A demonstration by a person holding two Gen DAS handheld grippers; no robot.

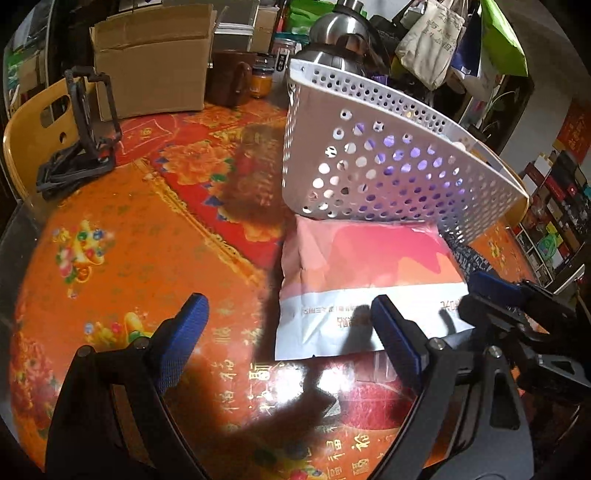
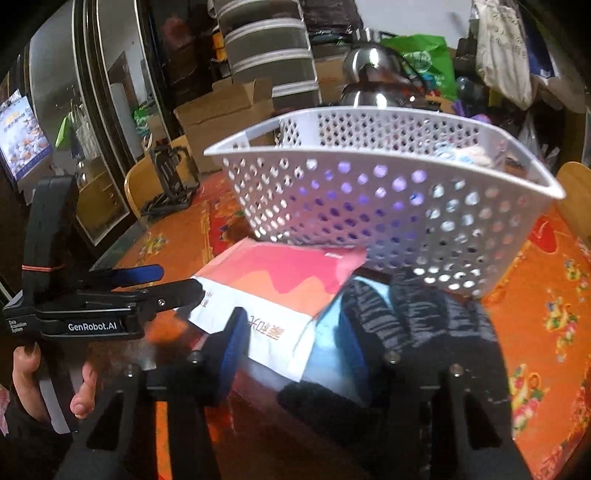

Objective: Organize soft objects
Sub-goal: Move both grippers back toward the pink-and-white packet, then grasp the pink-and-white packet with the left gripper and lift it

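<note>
A white perforated basket (image 1: 384, 162) stands on the round table, with soft items inside; it also shows in the right wrist view (image 2: 369, 192). A pink and white soft packet (image 1: 365, 280) lies flat in front of it, seen again in the right wrist view (image 2: 280, 291). My left gripper (image 1: 291, 328) is open and empty, low over the table, its right finger over the packet's near edge. My right gripper (image 2: 295, 347) is open over the packet's right corner, next to a dark striped knit item (image 2: 417, 321) lying in front of the basket. The right gripper (image 1: 517, 306) shows at the left view's right edge.
The table carries an orange and red flowered cloth (image 1: 122, 236). At the back stand a cardboard box (image 1: 151, 62), a brown mug (image 1: 232, 77), jars and a steel kettle (image 1: 340, 33). A black phone stand (image 1: 85, 125) sits at far left by a yellow chair (image 1: 29, 129).
</note>
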